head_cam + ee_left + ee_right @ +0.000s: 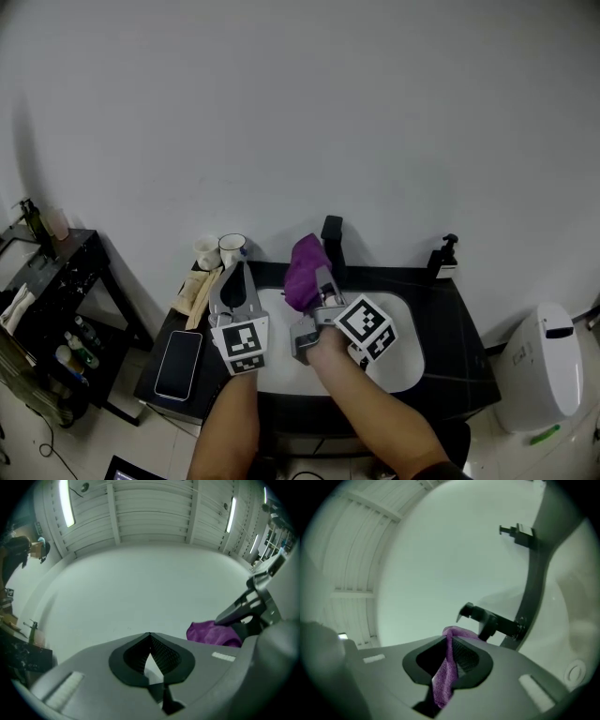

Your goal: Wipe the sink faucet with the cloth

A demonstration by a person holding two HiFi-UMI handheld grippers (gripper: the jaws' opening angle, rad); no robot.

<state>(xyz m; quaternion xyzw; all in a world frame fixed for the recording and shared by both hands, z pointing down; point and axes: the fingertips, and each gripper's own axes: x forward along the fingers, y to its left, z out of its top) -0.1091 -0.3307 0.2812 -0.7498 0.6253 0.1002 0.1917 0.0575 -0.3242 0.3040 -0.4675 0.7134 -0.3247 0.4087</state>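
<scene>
A plain white wall (309, 112) fills most of what is in front of me. Against it stands a black countertop (450, 328) with an oval white sink basin (408, 361) set into it. Off to the right is a white lidded bin (544, 361), and to the left a black side shelf (56, 281) cluttered with bottles.

The person reaches over the basin with both tools. The right gripper (322, 283) has its jaws clamped on a purple cloth (302, 267), a fold of it pinched between them. The bunched cloth is raised just beside the black sink faucet (331, 234) at the back of the basin; whether they touch I cannot tell. The left gripper (236, 277) hovers over the counter's left part, tips pressed together with nothing between them.

On the counter's left end lie a black smartphone (178, 364) and a beige rag (195, 292), with two white mugs (220, 249) behind. A black soap dispenser (446, 255) sits at the back right.
</scene>
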